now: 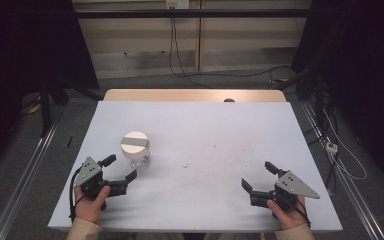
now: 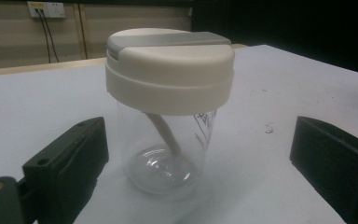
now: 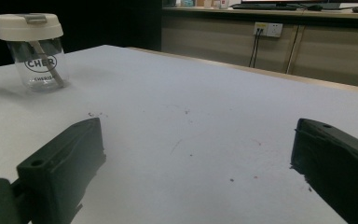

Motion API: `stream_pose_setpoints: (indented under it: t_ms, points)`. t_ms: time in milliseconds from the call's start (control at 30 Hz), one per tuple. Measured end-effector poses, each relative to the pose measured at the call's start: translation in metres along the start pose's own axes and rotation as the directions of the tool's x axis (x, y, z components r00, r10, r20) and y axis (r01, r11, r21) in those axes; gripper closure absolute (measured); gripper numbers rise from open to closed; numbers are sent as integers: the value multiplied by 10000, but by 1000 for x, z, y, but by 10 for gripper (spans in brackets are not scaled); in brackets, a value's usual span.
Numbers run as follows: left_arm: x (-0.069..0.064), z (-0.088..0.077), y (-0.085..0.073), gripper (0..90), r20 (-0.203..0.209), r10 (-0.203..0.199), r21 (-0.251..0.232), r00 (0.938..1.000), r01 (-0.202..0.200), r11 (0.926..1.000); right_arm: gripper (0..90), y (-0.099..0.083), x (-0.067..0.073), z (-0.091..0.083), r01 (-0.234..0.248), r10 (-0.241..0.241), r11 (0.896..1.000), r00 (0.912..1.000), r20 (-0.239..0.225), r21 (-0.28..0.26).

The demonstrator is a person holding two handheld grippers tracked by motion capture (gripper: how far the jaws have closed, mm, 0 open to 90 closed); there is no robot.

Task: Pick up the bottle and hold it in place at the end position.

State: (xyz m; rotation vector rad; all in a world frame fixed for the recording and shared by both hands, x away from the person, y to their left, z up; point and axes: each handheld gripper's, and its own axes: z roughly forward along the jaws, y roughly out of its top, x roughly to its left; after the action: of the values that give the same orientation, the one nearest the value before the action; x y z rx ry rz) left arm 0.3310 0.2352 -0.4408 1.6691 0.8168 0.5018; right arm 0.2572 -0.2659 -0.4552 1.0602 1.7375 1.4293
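On the white tabletop [image 1: 205, 150], seen from the high view, a clear cup [image 1: 135, 149] stands upright at about nine o'clock from the table's middle, capped with a cream lid [image 1: 134, 143] that carries a grey strip across its top. Just at seven o'clock from that cup sits the left gripper [image 1: 120, 168], held in the person's left hand [image 1: 91, 202], its jaws spread wide and gripping nothing, the cup near them but not between them. One jaw tip points up toward the cup's left side, the other lies just below the cup.

Over to the left gripper view: the cup [image 2: 168, 144] is right up close, straight ahead at twelve o'clock, standing past the two black jaws, apart from both. The lid [image 2: 170, 70] sits squarely on it, and a pale straw or stem [image 2: 164, 133] leans inside the clear wall down toward the rounded bottom.

Across the table, at roughly five o'clock from the middle in the high view, the right gripper [image 1: 259, 177] rests in the person's right hand [image 1: 287, 210], grey plate on top, jaws likewise released and parted over bare surface, well apart from the cup. From the right gripper view the cup [image 3: 36, 58] is far off at ten o'clock, dark lettering legible on its side, small dark specks dotting the white surface [image 3: 191, 121] between.
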Motion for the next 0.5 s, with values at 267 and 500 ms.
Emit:
stream_pose_setpoints:
  t_ms: [267, 500]
  points:
    - [-1, 2, 0, 38, -103, -89, 57, 9999, 90, 9999, 20, 0, 0, -1, -34, 34, 10000, 10000, 23, -12]
    - [-5, 13, 1, 38, -475, -100, 290, 9988, 113, 9995, 19, 1, -1, -1, -3, 4, 9999, 10000, 62, -115]
